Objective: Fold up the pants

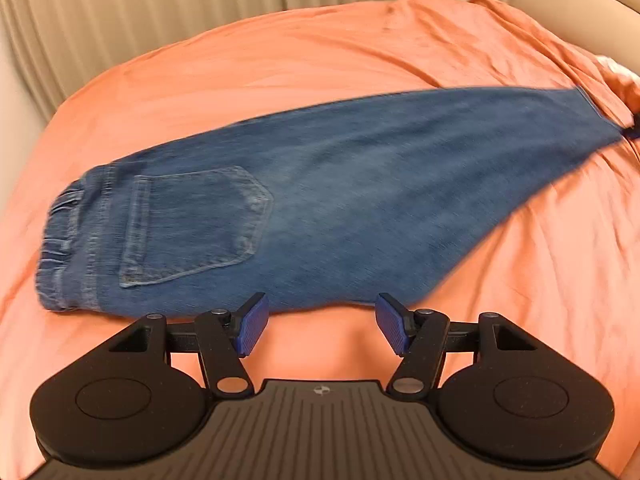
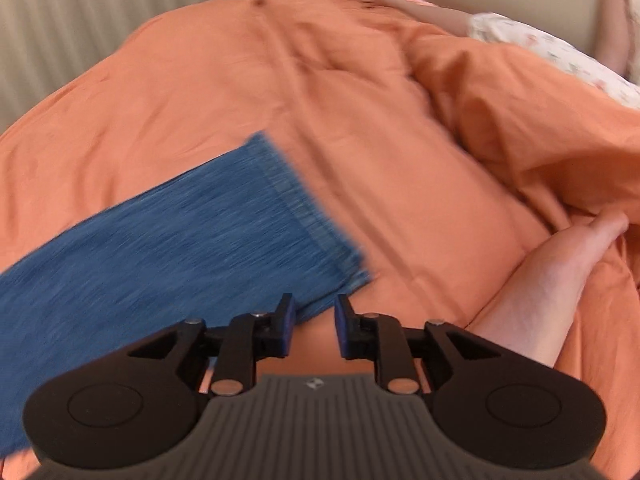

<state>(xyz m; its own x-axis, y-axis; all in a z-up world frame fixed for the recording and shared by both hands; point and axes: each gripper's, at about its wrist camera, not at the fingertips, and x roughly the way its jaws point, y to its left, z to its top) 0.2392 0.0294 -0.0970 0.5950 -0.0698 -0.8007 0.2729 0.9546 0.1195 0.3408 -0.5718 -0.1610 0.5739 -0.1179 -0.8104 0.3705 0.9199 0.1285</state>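
Observation:
Blue denim pants [image 1: 320, 200] lie flat on the orange bedcover [image 1: 280, 72], folded lengthwise, waistband at the left and leg hems at the far right. A back pocket [image 1: 192, 224] faces up. My left gripper [image 1: 318, 328] is open and empty, just short of the pants' near edge at the crotch. In the right wrist view the leg end of the pants [image 2: 180, 248] lies to the left, with the hem [image 2: 316, 220] running diagonally. My right gripper [image 2: 316, 328] is open and empty, at the near corner of the hem.
A bunched orange duvet [image 2: 500, 100] rises at the right. A person's bare leg and foot [image 2: 560, 264] rest on the bed right of my right gripper. Another arm [image 2: 420, 8] and a floral pillow [image 2: 560, 56] lie at the back. Beige curtains [image 1: 160, 8] hang behind the bed.

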